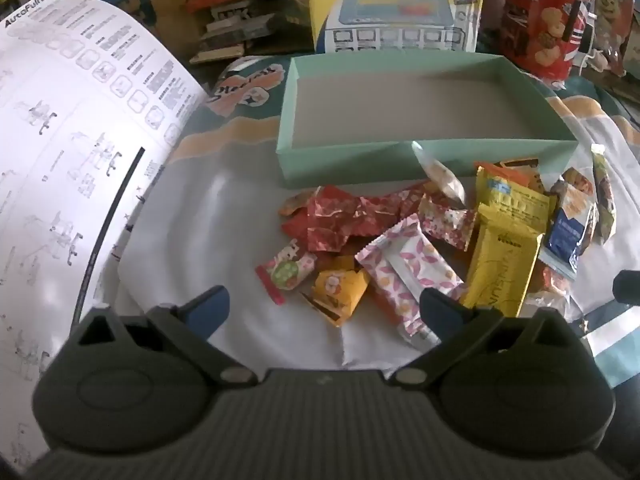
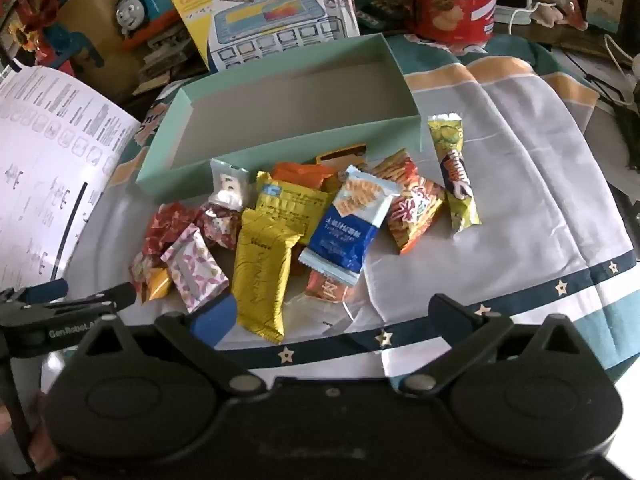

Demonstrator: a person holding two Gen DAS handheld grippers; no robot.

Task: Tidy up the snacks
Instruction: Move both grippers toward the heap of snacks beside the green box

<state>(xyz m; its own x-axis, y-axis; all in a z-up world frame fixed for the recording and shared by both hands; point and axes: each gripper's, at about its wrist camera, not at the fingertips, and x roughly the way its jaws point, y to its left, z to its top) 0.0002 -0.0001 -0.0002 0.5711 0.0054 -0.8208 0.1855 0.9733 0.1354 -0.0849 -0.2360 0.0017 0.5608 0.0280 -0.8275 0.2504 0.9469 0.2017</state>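
Both of your tools stand wide and hold nothing. The left gripper sits at the bottom centre of its view, above the white cloth, with the small orange candy wrapper between its spread fingers but not touched. The right gripper hangs at the lower centre of its view, over the near edge of the pile.

The heap of wrapped snacks lies loose in the middle of the frame, and the empty mint-green cardboard box stands just behind it, toward the top. Nothing is in the box yet, so I judge the sorting has not begun.

To do the first pick well, choose a piece at the border of the pile, for example the long yellow foil bar or the green-yellow stick packet at the right, which lies a little apart. Come down straight, close across the narrow side, and lift clearly before you go over the box wall. Overlapping wrappers may drag a neighbour, so avoid the middle.
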